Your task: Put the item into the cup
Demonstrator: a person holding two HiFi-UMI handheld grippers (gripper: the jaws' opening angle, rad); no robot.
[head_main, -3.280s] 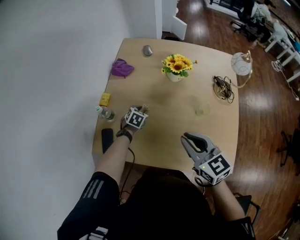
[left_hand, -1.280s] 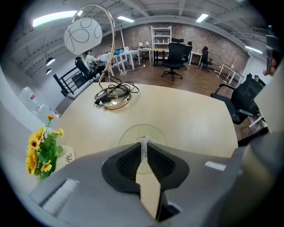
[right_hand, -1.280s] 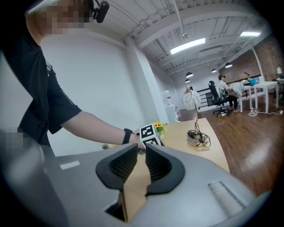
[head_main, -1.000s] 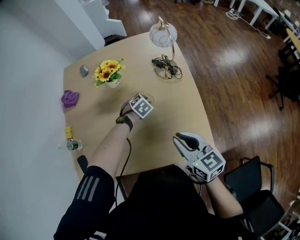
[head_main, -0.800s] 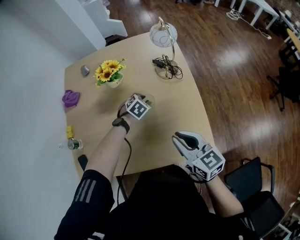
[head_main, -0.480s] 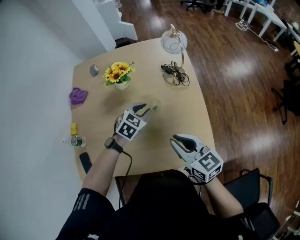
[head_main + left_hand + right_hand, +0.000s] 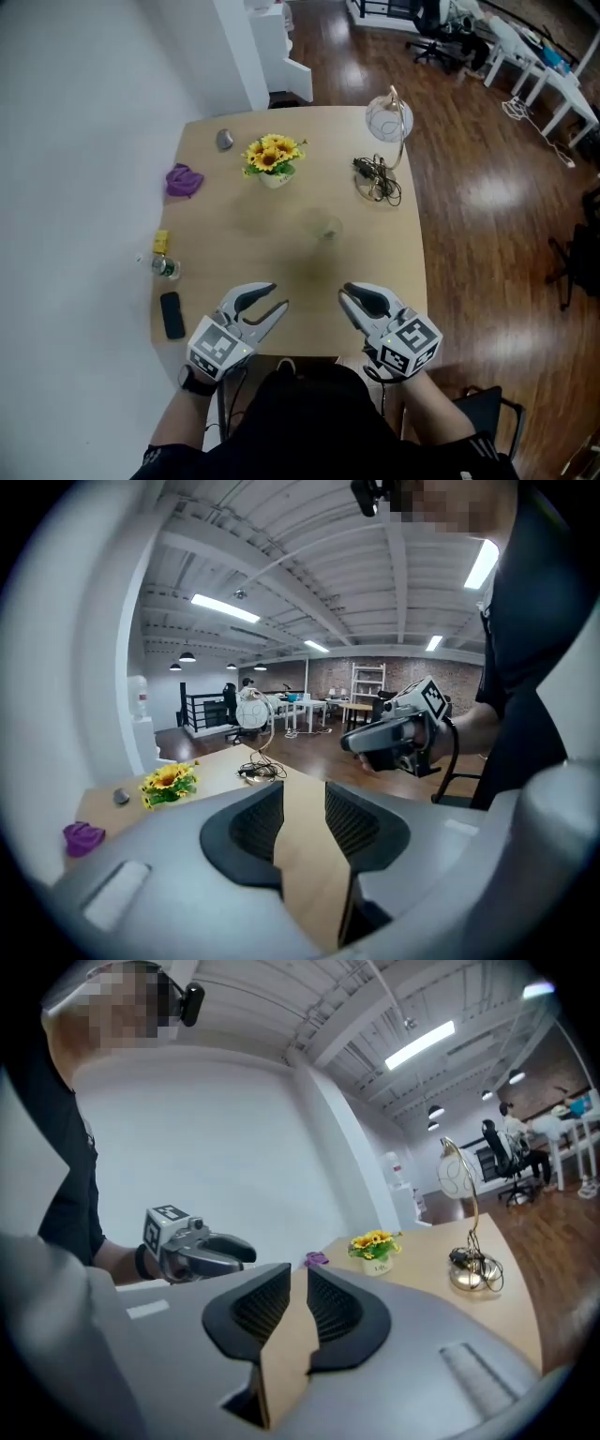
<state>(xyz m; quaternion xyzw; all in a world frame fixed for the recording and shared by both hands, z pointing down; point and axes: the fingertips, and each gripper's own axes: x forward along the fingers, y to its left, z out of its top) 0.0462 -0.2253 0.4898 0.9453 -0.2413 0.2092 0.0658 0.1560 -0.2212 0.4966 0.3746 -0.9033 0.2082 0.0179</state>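
At mid-frame on the worktop (image 7: 225,253): clear cup (image 7: 325,228), likely light, slick, fragile; item too small to make out. Best gripped round the lower wall. Low in frame: left hand-held gripper (image 7: 275,296) opening, empty; right hand-held gripper (image 7: 345,295) narrowly parted, empty.

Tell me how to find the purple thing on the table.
Find the light wooden table and look along its left edge, beside the white wall. Left of the small white pot of yellow sunflowers, and a bit nearer than the little grey rounded object, lies the crumpled purple cloth. It is the only purple thing there, soft and scrunched.
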